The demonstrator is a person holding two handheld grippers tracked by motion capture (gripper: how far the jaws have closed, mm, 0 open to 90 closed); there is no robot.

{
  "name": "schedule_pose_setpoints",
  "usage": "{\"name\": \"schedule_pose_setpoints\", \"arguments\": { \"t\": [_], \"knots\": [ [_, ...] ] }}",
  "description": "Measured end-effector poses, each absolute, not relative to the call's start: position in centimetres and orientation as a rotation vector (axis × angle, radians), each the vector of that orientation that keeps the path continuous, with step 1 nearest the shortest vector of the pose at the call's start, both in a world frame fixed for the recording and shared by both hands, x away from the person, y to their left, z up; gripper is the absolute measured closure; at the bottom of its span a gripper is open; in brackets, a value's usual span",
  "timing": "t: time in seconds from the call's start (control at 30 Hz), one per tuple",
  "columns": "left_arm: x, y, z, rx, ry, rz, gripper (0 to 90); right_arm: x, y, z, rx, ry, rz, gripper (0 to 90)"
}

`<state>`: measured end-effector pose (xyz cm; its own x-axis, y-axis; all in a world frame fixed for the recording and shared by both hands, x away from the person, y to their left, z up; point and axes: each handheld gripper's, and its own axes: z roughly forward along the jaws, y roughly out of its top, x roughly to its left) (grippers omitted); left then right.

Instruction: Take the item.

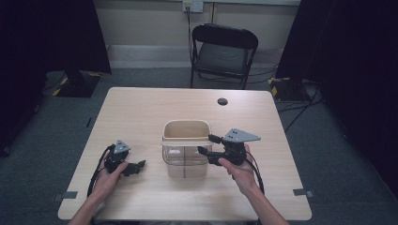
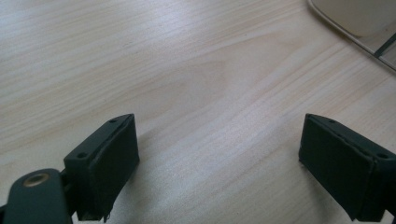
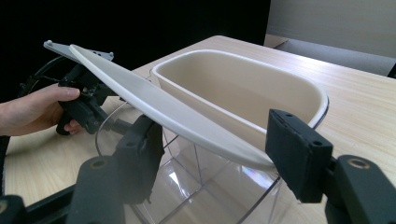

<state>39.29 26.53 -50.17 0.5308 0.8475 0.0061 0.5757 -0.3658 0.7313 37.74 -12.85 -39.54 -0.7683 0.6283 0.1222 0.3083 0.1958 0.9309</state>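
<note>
Two hand-held grippers at a clear plastic container with a cream insert, on a light wooden table.

The container (image 1: 186, 149) stands near the middle of the table (image 1: 141, 108), its cream inner basket (image 3: 243, 88) seated in the clear tub and a white handle (image 3: 163, 112) arching across the near rim. The right gripper (image 1: 205, 144) is up against the container's right side, jaws spread apart on either side of the handle's end (not clamped on it, as far as the right gripper view shows). The left gripper (image 1: 139, 165) rests low over bare tabletop to the container's left, apart from it, jaws wide open with nothing between them. A black folding chair (image 1: 224, 51) stands beyond the table.
</note>
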Motion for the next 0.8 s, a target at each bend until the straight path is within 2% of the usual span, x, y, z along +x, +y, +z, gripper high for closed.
{"name": "schedule_pose_setpoints", "arguments": {
  "t": [0.8],
  "knots": [
    [39.29,26.54,-50.17,2.083,1.149,0.509,11.4,38.3,-12.83,-38.94,0.896,2.18,1.632,42.7]
  ]
}}
